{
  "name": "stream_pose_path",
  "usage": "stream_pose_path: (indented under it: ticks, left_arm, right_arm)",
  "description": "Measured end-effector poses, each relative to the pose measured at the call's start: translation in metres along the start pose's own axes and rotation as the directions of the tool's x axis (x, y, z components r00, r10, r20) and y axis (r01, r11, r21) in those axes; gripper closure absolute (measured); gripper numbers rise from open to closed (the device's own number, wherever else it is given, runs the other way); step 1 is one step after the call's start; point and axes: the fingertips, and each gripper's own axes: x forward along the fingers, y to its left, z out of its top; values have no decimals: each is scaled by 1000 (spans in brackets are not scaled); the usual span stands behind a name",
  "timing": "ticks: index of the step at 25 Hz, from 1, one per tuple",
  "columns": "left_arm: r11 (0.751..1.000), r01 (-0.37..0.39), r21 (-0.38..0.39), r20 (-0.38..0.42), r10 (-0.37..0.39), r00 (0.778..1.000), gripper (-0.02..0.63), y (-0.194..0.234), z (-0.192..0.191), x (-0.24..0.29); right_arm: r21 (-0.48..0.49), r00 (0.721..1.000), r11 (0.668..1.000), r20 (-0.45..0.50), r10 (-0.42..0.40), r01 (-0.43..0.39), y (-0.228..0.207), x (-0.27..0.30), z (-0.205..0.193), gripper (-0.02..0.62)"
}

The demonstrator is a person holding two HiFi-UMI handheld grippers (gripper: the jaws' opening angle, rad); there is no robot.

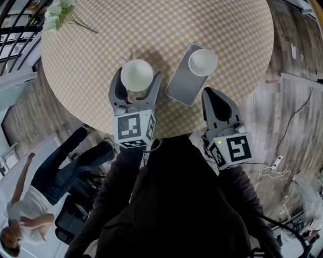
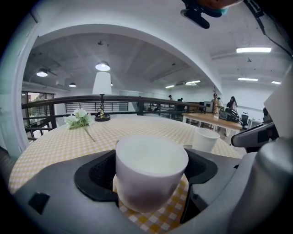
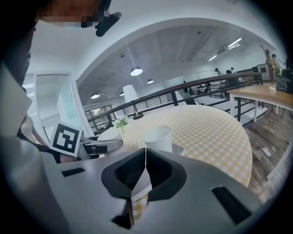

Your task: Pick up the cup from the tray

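A white cup [image 1: 136, 74] sits between the jaws of my left gripper [image 1: 137, 76], over the checked tablecloth just left of the grey tray [image 1: 180, 85]. In the left gripper view both pads press on the cup [image 2: 150, 176], which fills the wide gap of the left gripper [image 2: 150, 169]. Whether it rests on the cloth or hangs just above it I cannot tell. A second white cup [image 1: 203, 61] stands on the tray's far end and shows as the second cup [image 3: 157, 137] ahead of my right gripper [image 3: 145, 155]. That right gripper [image 1: 213, 95] is shut and empty, near the table's edge.
The round table [image 1: 91, 60] carries a sprig of white flowers [image 1: 58, 12] and, in the left gripper view, a lamp [image 2: 101, 91] at its far side. A person [image 1: 30, 201] sits on the floor level at lower left. A power strip [image 1: 276, 162] lies on the wooden floor to the right.
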Motion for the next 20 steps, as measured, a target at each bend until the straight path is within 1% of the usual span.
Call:
stream_pose_path:
  ticks: [4, 8, 10, 13, 17, 20]
  left_arm:
    - [1000, -7, -9, 17, 7, 1000, 156, 3, -4, 0]
    - [999, -7, -50, 18, 8, 1000, 155, 4, -10, -2]
    - [998, -19, -64, 8, 19, 1000, 156, 6, -16, -5]
    - [998, -26, -57, 4, 27, 1000, 156, 7, -21, -9]
    - [997, -23, -70, 33, 25, 999, 155, 5, -18, -23]
    - [996, -32, -78, 44, 36, 998, 156, 5, -19, -46]
  right_arm:
    - [3, 1000, 1000, -1, -3, 3, -2, -1, -1, 588]
    - [5, 1000, 1000, 4, -7, 7, -5, -6, -1, 588]
    - [3, 1000, 1000, 8, -5, 5, -4, -8, 0, 588]
    - [-3, 1000, 1000, 11, 1, -1, 0, -11, 0, 588]
    - [-12, 1000, 1000, 18, 4, -4, 3, -20, 1, 588]
    - [-18, 1000, 1000, 22, 7, -7, 7, -25, 1, 588]
